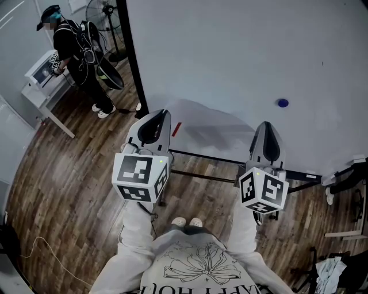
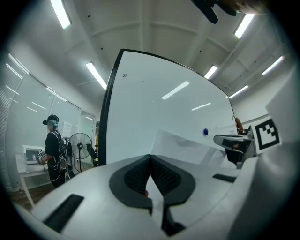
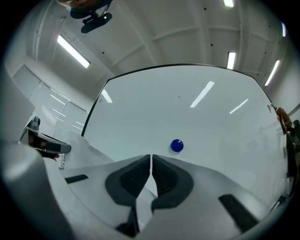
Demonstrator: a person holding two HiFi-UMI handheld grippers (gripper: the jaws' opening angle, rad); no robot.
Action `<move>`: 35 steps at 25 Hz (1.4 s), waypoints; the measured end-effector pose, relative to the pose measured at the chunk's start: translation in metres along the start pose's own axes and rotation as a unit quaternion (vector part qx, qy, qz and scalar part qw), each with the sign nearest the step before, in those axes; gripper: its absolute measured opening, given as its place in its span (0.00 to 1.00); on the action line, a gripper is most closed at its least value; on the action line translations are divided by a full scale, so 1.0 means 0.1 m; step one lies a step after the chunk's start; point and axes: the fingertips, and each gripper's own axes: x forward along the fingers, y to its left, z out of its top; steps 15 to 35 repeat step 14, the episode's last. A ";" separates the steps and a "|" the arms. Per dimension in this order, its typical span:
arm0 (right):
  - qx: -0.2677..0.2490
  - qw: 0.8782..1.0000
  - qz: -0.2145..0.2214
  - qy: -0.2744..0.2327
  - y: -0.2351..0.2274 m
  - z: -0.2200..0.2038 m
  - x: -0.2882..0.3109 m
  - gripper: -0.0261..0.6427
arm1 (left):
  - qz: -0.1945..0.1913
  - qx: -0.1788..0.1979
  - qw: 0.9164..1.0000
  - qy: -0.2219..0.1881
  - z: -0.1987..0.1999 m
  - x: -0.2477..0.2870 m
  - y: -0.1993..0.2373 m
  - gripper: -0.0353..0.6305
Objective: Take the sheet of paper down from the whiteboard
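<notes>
The white sheet of paper (image 1: 210, 129) lies against the lower part of the whiteboard (image 1: 241, 51) and is stretched between my two grippers. My left gripper (image 1: 164, 116) is shut on the sheet's left edge. In the left gripper view the paper (image 2: 187, 145) runs off to the right from the closed left gripper (image 2: 150, 157). My right gripper (image 1: 265, 127) is shut on the sheet's right edge, and a sliver of paper (image 3: 151, 186) shows between its pads (image 3: 164, 180). A round blue magnet (image 1: 282, 103) sits on the bare board, up and right of the sheet. A small red strip (image 1: 176, 129) shows by the sheet's left edge.
The whiteboard's black frame (image 1: 131, 57) and its stand bars (image 1: 207, 175) cross just in front of my feet. At the back left a person (image 1: 77, 54) stands by a white desk (image 1: 40, 80) and a fan (image 1: 106, 14). A cable (image 1: 40, 247) lies on the wooden floor.
</notes>
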 end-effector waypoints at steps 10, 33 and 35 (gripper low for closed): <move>0.000 1.000 -0.011 0.005 -0.07 -0.03 -0.01 0.06 | -0.008 -0.003 1.000 -0.002 0.00 0.04 -0.06 0.06; 0.000 1.000 -0.013 0.006 -0.08 -0.03 -0.02 0.06 | -0.009 -0.004 1.000 -0.004 0.01 0.05 -0.06 0.06; 0.000 1.000 -0.013 0.006 -0.08 -0.03 -0.02 0.06 | -0.009 -0.004 1.000 -0.004 0.01 0.05 -0.06 0.06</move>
